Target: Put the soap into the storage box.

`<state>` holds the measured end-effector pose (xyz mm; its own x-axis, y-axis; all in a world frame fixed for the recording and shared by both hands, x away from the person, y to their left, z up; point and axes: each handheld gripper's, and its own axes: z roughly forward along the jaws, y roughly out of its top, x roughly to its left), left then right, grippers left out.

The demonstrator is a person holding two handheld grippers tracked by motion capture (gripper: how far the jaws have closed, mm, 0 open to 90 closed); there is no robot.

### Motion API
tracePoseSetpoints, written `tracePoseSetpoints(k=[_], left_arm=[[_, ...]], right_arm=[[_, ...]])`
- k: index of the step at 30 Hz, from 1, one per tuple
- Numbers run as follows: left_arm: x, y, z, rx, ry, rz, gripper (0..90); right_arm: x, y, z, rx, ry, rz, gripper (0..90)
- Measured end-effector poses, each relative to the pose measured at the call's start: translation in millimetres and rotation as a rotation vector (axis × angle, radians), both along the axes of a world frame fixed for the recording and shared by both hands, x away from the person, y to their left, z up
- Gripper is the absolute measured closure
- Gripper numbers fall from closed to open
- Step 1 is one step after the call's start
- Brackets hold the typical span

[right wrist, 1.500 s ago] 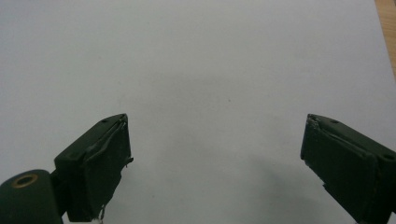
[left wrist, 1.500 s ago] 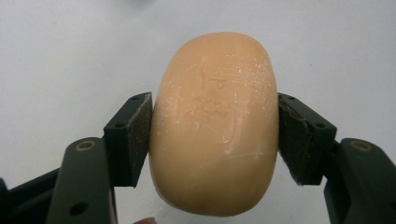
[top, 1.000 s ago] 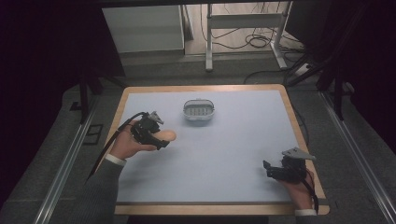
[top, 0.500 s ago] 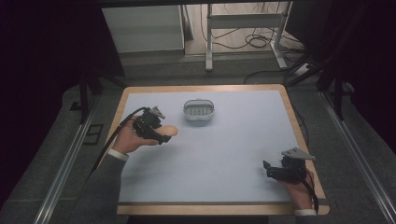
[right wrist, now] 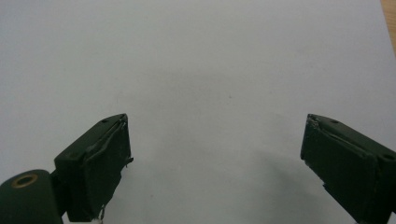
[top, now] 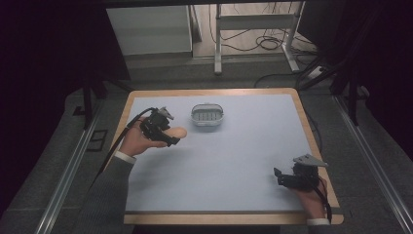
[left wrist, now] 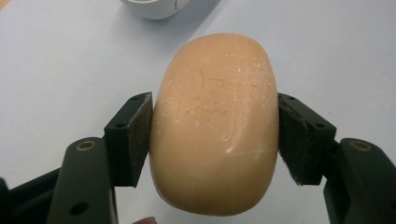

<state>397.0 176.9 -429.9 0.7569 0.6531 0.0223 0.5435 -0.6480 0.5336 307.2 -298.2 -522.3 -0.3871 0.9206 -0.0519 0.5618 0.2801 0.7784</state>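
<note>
- Pale blue mat (top: 229, 165) covers the wooden table (top: 302, 105) in the high view, w/ dark floor round it and a metal stand plus loose cables at the back.
- High view: my left gripper (top: 163, 130) sits over the left-centre of the mat, hand under it, and there's a peach soap bar (top: 178, 132) between its jaws, poking out twd the right.
- Same view: small grey soap dish (top: 207, 116) w/ a slotted bottom is just beyond and to the right of the soap, near but not touching afaict.
- Right gripper (top: 287, 178) is down by the near-right corner of the mat, well apart from the rest, grey plate on top, jaws pointing left.
- Left gripper view: soap bar (left wrist: 215, 126) is clamped across its width, both black pads pressed on its sides. Stamped mark on the top face, can't read it. Whitish dusty specks on the surface.
- Also there, a white rounded edge of the dish (left wrist: 154, 7) at the top, just past the far end of the soap. Can't tell if the soap touches the mat or is held off it.
- Right gripper view: jaws of the right gripper (right wrist: 215, 163) stand wide apart, bare mat (right wrist: 201, 70) between them, sliver of wood edge (right wrist: 388, 14) top right.
</note>
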Motion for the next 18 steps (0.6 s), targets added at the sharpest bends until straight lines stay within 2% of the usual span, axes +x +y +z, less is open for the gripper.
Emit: tracePoseSetpoints(k=[18], left_arm=[[11.1, -4.4, 3.3, -0.002, 0.0, 0.0, 33.8]], right_arm=[[0.1, 1.0, 0.4, 0.0, 0.0, 0.012, 8.2]])
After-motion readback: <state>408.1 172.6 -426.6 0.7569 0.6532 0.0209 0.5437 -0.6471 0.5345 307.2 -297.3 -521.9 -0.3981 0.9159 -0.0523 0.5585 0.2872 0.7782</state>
